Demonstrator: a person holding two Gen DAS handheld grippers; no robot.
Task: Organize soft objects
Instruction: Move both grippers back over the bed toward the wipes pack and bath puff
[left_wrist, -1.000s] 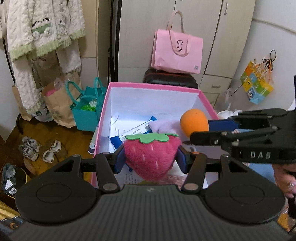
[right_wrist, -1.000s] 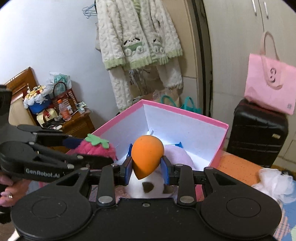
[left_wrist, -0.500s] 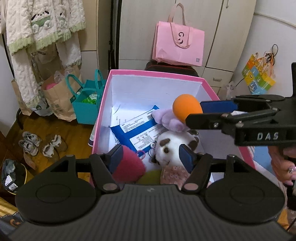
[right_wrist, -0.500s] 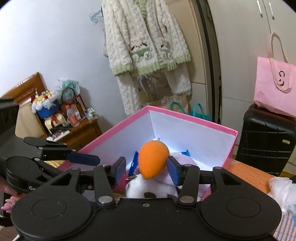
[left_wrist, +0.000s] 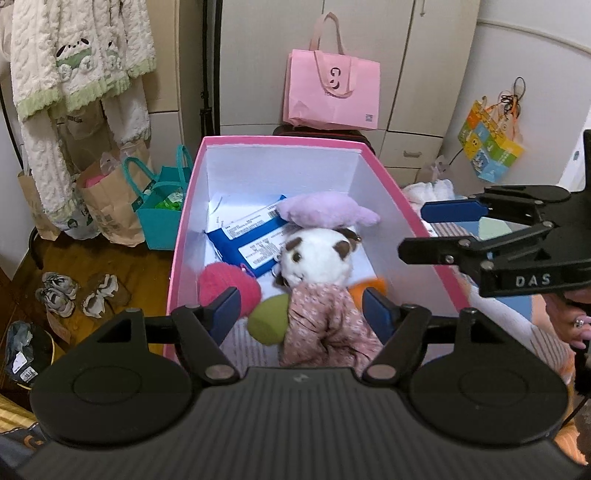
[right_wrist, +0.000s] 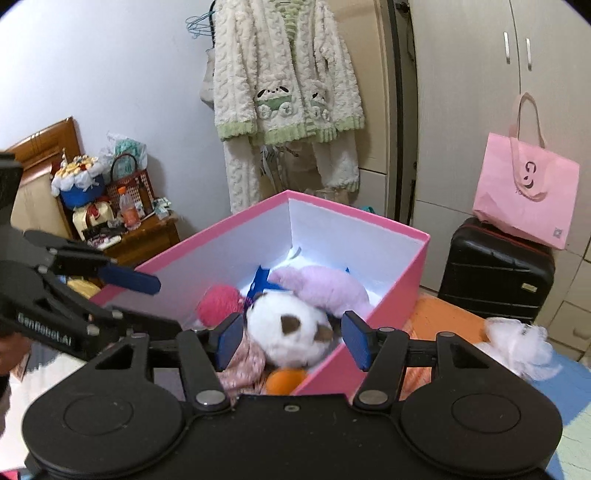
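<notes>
A pink box (left_wrist: 402, 199) with white walls holds several soft toys. The pink strawberry plush (left_wrist: 227, 286) lies at its left side, also seen in the right wrist view (right_wrist: 219, 302). A white-and-brown plush animal (left_wrist: 314, 258) in a floral dress lies in the middle with a lilac plush (left_wrist: 325, 214) behind it. The orange ball (left_wrist: 367, 288) lies by the right wall, low in the right wrist view (right_wrist: 286, 380). My left gripper (left_wrist: 301, 312) is open and empty above the box's near end. My right gripper (right_wrist: 291, 339) is open and empty over the box.
A green ball (left_wrist: 267, 319) and a blue packet (left_wrist: 251, 240) lie in the box. A pink bag (left_wrist: 332, 92) sits on a black suitcase (right_wrist: 495, 273) behind. Teal and paper bags (left_wrist: 162, 206) and shoes (left_wrist: 74, 293) are on the floor at left. A white plush (right_wrist: 517, 343) lies at right.
Both grippers opened. The strawberry dropped from the left gripper into the box's left side, then the orange ball fell from the right gripper to the box's right side. Both grippers rose.
</notes>
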